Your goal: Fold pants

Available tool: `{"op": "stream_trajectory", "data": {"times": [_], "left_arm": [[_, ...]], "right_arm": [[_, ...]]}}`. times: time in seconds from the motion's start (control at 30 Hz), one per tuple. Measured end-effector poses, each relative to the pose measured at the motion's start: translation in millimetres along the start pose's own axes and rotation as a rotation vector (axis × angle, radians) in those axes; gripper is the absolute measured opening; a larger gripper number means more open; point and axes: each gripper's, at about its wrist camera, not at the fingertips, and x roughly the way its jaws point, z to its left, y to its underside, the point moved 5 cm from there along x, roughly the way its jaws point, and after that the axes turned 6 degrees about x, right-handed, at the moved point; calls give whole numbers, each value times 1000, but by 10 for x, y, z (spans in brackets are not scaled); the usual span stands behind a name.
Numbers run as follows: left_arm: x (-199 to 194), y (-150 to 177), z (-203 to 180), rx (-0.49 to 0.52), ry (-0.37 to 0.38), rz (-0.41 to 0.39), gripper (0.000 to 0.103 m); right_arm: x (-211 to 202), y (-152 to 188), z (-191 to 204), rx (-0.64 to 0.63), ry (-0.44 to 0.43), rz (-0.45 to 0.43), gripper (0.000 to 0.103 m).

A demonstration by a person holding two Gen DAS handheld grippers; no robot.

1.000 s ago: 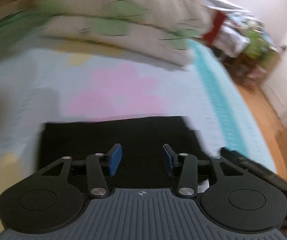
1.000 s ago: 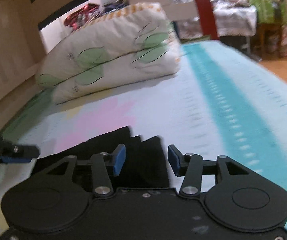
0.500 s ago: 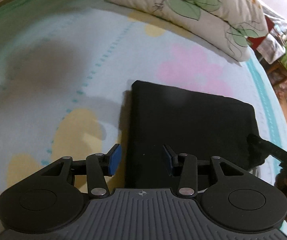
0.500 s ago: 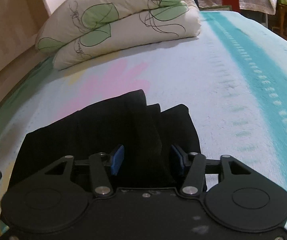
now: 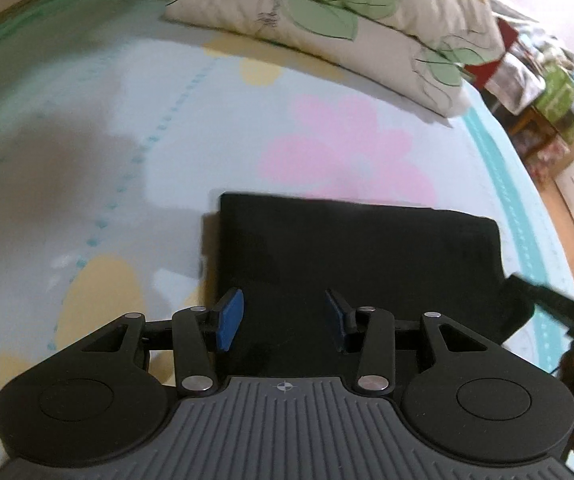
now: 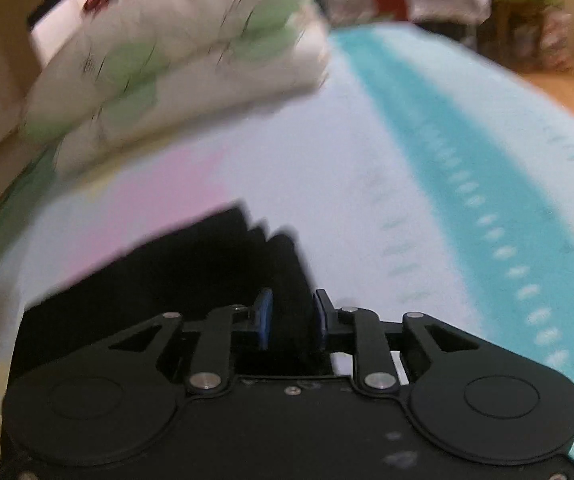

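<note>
While no writing reads, black pants (image 5: 359, 248), floral bedsheet (image 5: 127, 128), leaf-print pillows (image 5: 327, 12).

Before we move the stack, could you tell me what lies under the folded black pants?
The folded black pants rest on the floral bedsheet; a pink flower print disappears beneath their far edge. Anything else underneath is covered.

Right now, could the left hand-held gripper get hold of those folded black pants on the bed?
Probably yes. The left hand-held gripper sits open right over the near edge of the black pants, with nothing lying between them on the bed sheet.
</note>
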Motion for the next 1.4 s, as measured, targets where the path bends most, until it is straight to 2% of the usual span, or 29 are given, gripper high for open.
{"op": "stream_trajectory", "data": {"times": [0.07, 0.1, 0.17, 0.3, 0.33, 0.43, 0.5, 0.57, 0.67, 0.9, 1.13, 1.2, 1.27, 1.4], "left_arm": [[41, -74, -62, 29, -24, -23, 43], [70, -108, -88, 36, -35, -30, 43], [169, -179, -142, 40, -45, -36, 43], [414, -229, -210, 35, -62, 1, 43], [475, -230, -229, 41, -71, 13, 43], [632, -173, -259, 64, -96, 45, 43], [707, -128, -273, 85, -114, 51, 43], [731, -95, -306, 123, -128, 35, 49], [761, -67, -381, 178, -137, 32, 59], [787, -49, -387, 167, -135, 19, 61], [794, -108, -420, 191, -126, 54, 64], [741, -116, -418, 190, -118, 80, 63], [612, -69, -383, 166, -112, 74, 63], [349, 222, -299, 178, -127, 54, 63]], "right_arm": [[-181, -71, 132, -64, 33, -120, 32], [-226, -99, 255, -127, 36, -163, 40], [-221, -93, 549, -262, 28, -205, 41], [54, -5, 962, -363, -8, -135, 40], [136, 13, 1016, -372, -5, -116, 37], [331, 74, 1091, -411, 71, -83, 36], [450, 131, 1055, -416, 91, -48, 35], [484, 179, 1021, -419, 89, -36, 34], [496, 207, 1002, -423, 86, -41, 35], [522, 230, 911, -361, 61, -37, 35], [546, 231, 932, -390, 67, -21, 35], [527, 179, 963, -416, 71, -8, 33], [401, 171, 966, -446, 82, -21, 32], [140, 338, 809, -484, 101, -26, 35]]}}
